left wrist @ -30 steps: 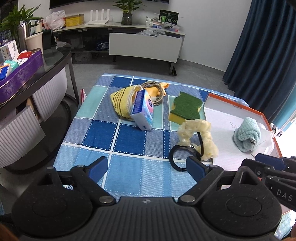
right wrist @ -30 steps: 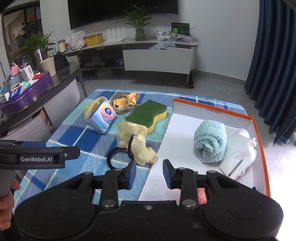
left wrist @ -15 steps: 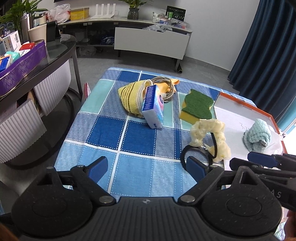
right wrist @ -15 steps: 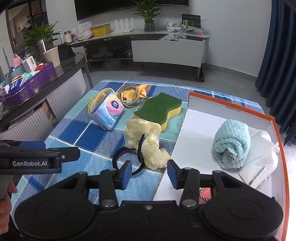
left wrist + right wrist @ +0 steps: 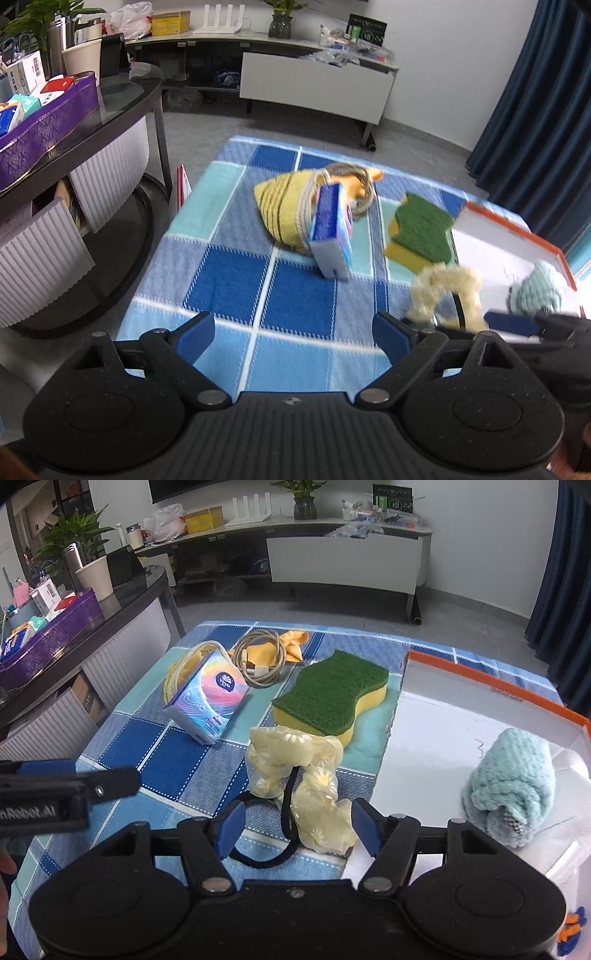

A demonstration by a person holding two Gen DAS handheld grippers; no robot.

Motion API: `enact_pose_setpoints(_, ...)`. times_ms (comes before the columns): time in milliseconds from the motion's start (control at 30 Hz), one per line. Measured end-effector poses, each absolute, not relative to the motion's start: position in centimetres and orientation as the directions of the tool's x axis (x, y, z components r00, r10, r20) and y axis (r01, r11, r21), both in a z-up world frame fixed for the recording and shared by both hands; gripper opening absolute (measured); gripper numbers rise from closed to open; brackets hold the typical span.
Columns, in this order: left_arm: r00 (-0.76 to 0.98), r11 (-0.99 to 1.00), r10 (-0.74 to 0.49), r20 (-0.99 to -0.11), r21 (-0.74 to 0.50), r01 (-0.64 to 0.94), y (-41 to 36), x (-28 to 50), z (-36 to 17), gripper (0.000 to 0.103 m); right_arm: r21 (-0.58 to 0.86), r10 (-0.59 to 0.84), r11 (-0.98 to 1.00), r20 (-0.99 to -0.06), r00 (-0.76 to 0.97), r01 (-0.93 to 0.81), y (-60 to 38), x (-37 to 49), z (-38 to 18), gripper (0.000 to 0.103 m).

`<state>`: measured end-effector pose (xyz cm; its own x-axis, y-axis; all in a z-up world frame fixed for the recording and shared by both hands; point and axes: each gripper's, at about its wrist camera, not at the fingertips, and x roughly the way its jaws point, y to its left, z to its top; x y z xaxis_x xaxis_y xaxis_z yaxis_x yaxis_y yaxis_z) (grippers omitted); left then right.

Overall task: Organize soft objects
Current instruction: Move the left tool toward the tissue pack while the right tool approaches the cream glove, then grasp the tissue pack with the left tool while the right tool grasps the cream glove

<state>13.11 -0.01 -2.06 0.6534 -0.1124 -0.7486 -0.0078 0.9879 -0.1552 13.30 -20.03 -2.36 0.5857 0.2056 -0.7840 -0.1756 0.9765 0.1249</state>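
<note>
- Left wrist view: the left gripper (image 5: 293,336) is held wide open and empty above the checked table (image 5: 229,280). A tissue pack (image 5: 330,236) leans on a yellow pouch (image 5: 284,206); a sponge (image 5: 421,229) lies to their right.
- Right wrist view: the right gripper (image 5: 297,829), its fingers (image 5: 231,827) just opened wide, is poised around the pale scrunchie (image 5: 295,775), apart from it. A rolled blue towel (image 5: 511,782) is stored in the orange-rimmed box (image 5: 498,686).
</note>
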Motion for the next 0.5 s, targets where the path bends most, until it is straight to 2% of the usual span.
enact_pose_setpoints(33,0.657,0.987,-0.113,-0.745,-0.16,-0.011,0.1,13.4,-2.0,0.095,0.128,0.207,0.976,-0.786,0.582,-0.176,-19.9,13.6,-2.6,0.067)
enact_pose_setpoints(67,0.661,0.986,-0.118,-0.741,-0.166,-0.009,0.1,13.8,-1.9,0.095,0.131,0.212,0.975,-0.789,0.576,-0.179,-19.9,13.8,-2.8,0.042)
enact_pose_setpoints(100,0.666,0.986,-0.125,-0.735,-0.17,-0.002,0.1,14.2,-1.7,0.095,0.136,0.217,0.974,-0.794,0.568,-0.182,-19.7,14.0,-3.0,0.026)
enact_pose_setpoints(133,0.671,0.986,-0.126,-0.73,-0.167,0.002,0.0,14.6,-1.6,0.095,0.143,0.222,0.973,-0.792,0.569,-0.181,-19.8,14.0,-3.0,0.024)
enact_pose_setpoints(167,0.679,0.987,-0.122,-0.724,-0.161,0.005,-0.2,15.0,-1.5,0.096,0.149,0.228,0.972,-0.785,0.576,-0.181,-19.9,13.9,-3.0,0.018)
enact_pose_setpoints(267,0.694,0.989,-0.107,-0.712,-0.147,0.002,-0.8,16.6,-1.5,0.099,0.164,0.24,0.97,-0.768,0.594,-0.179,-20.4,13.5,-2.6,0.015)
enact_pose_setpoints(433,0.689,0.991,-0.096,-0.718,-0.137,-0.004,-1.9,19.3,-2.7,0.097,0.171,0.25,0.968,-0.748,0.614,-0.187,-21.0,12.7,-1.7,0.016)
enact_pose_setpoints(467,0.686,0.99,-0.097,-0.721,-0.138,-0.006,-2.0,19.7,-3.1,0.093,0.169,0.251,0.967,-0.746,0.617,-0.189,-21.1,12.5,-1.5,0.016)
enact_pose_setpoints(500,0.684,0.99,-0.096,-0.723,-0.141,-0.009,-2.1,20.0,-3.3,0.084,0.162,0.249,0.968,-0.742,0.622,-0.194,-21.1,12.3,-1.4,0.015)
